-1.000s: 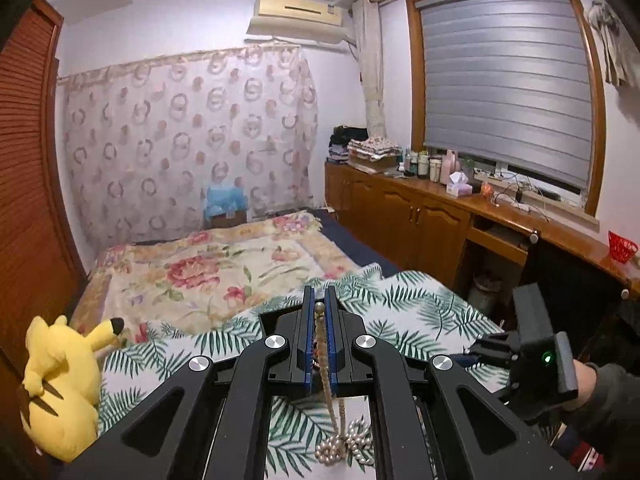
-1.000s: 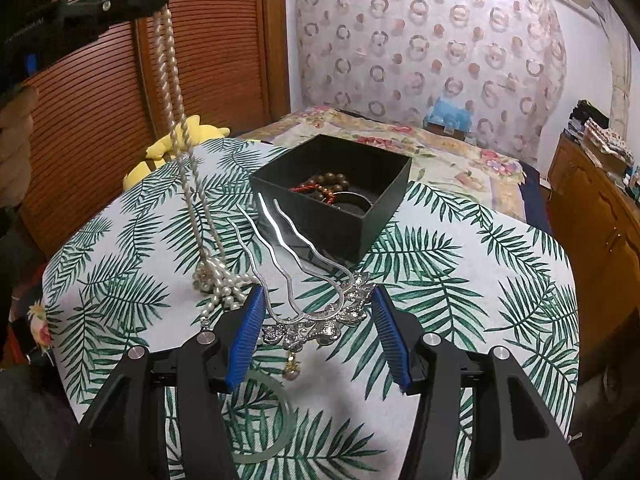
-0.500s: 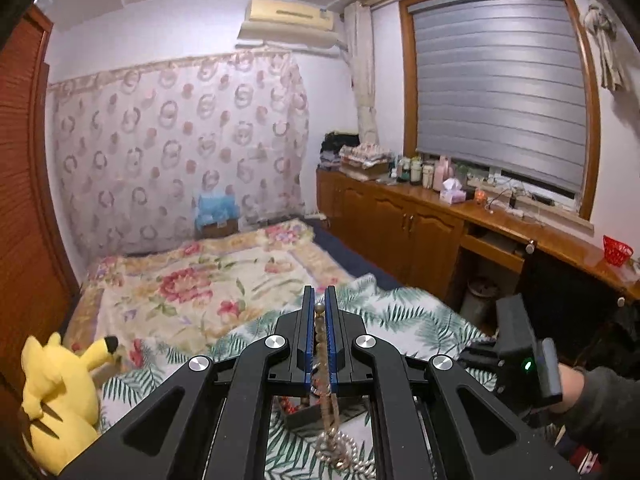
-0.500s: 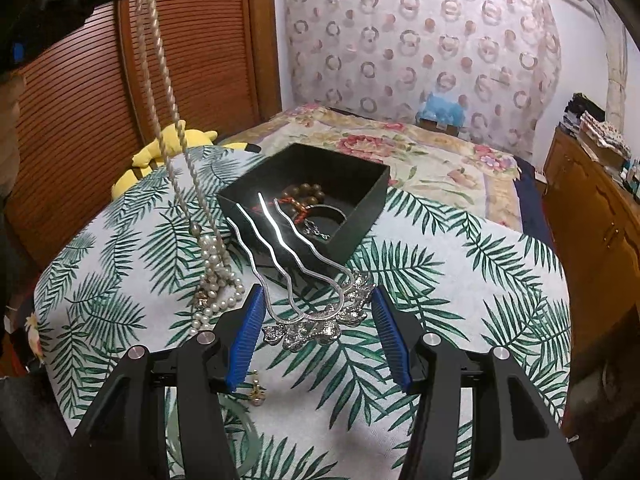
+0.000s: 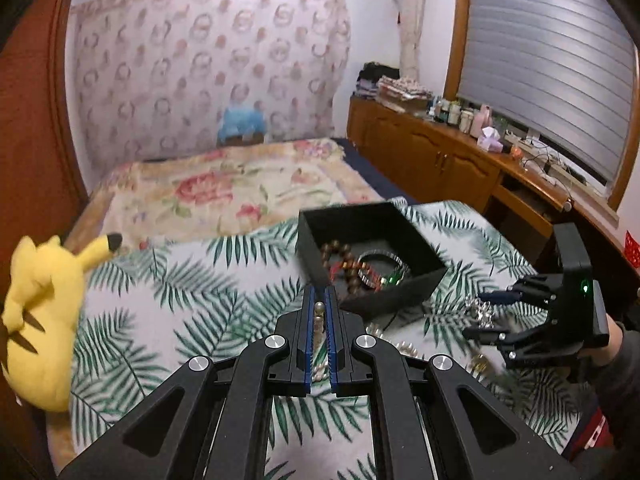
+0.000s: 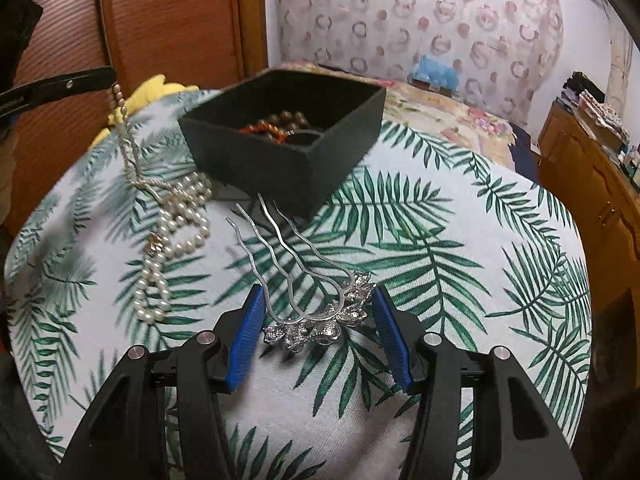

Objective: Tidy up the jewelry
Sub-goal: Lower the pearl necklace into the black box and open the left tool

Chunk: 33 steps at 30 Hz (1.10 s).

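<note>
My left gripper (image 5: 319, 293) is shut on the top end of a pearl necklace (image 5: 319, 314). In the right wrist view that gripper (image 6: 105, 77) is at the upper left; the necklace (image 6: 176, 220) hangs slack from it and heaps on the cloth left of the black box (image 6: 280, 160). The open box (image 5: 400, 294) holds bead bracelets (image 5: 344, 260). My right gripper (image 6: 318, 297) is shut on the jewelled head of a silver hair comb (image 6: 320, 326), low over the table, prongs towards the box. From the left wrist view, the right gripper (image 5: 489, 314) sits right of the box.
The round table wears a palm-leaf cloth (image 6: 440, 240). A yellow plush toy (image 5: 40, 312) lies at its left edge. Beyond the table are a bed with a floral cover (image 5: 224, 192), a wooden cabinet run (image 5: 440, 160) on the right and a brown slatted door (image 6: 160, 20).
My left gripper has come down and tilted towards the table, so more of the necklace lies heaped on the cloth. My right gripper has sunk lower with the comb, closer to the box.
</note>
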{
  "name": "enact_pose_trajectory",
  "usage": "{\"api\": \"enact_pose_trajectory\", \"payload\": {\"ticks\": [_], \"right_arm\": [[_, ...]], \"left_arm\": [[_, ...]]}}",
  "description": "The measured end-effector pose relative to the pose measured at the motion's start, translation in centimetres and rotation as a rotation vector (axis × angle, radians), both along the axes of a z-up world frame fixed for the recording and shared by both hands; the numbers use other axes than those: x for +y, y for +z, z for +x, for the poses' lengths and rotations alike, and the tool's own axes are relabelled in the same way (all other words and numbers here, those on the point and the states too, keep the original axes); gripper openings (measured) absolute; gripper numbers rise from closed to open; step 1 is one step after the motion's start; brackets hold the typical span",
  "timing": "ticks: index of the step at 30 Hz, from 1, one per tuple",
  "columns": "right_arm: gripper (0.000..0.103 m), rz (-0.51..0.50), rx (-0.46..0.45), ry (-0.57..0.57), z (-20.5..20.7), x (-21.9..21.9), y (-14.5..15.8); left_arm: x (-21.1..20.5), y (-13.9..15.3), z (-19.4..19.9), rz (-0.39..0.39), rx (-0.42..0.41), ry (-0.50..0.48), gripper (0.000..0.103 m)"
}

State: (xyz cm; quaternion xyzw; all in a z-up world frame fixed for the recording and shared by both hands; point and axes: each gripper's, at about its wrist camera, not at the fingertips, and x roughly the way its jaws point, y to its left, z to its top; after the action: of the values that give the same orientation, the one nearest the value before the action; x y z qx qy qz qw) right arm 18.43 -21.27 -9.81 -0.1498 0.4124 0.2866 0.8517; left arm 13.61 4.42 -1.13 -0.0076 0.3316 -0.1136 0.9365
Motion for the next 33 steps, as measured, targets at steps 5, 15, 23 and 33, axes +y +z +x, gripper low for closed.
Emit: {"api": "enact_pose_trajectory", "payload": {"ticks": [5, 15, 23, 33], "right_arm": [[0.069, -0.011, -0.044, -0.027, 0.0, 0.4, 0.5], [0.035, 0.041, -0.022, 0.144, -0.8, 6.6, 1.7], [0.026, -0.033, 0.028, 0.177, 0.3, 9.4, 0.1], [0.008, 0.077, 0.010, 0.192, -1.8, 6.2, 4.4]], "left_arm": [[0.5, -0.9, -0.2, -0.024, 0.020, 0.004, 0.005], [1.2, -0.9, -0.7, -0.064, 0.018, -0.005, 0.004], [1.2, -0.5, -0.9, -0.075, 0.011, -0.001, 0.004], [2.3, 3.9, -0.5, -0.053, -0.104, 0.073, 0.004]]}}
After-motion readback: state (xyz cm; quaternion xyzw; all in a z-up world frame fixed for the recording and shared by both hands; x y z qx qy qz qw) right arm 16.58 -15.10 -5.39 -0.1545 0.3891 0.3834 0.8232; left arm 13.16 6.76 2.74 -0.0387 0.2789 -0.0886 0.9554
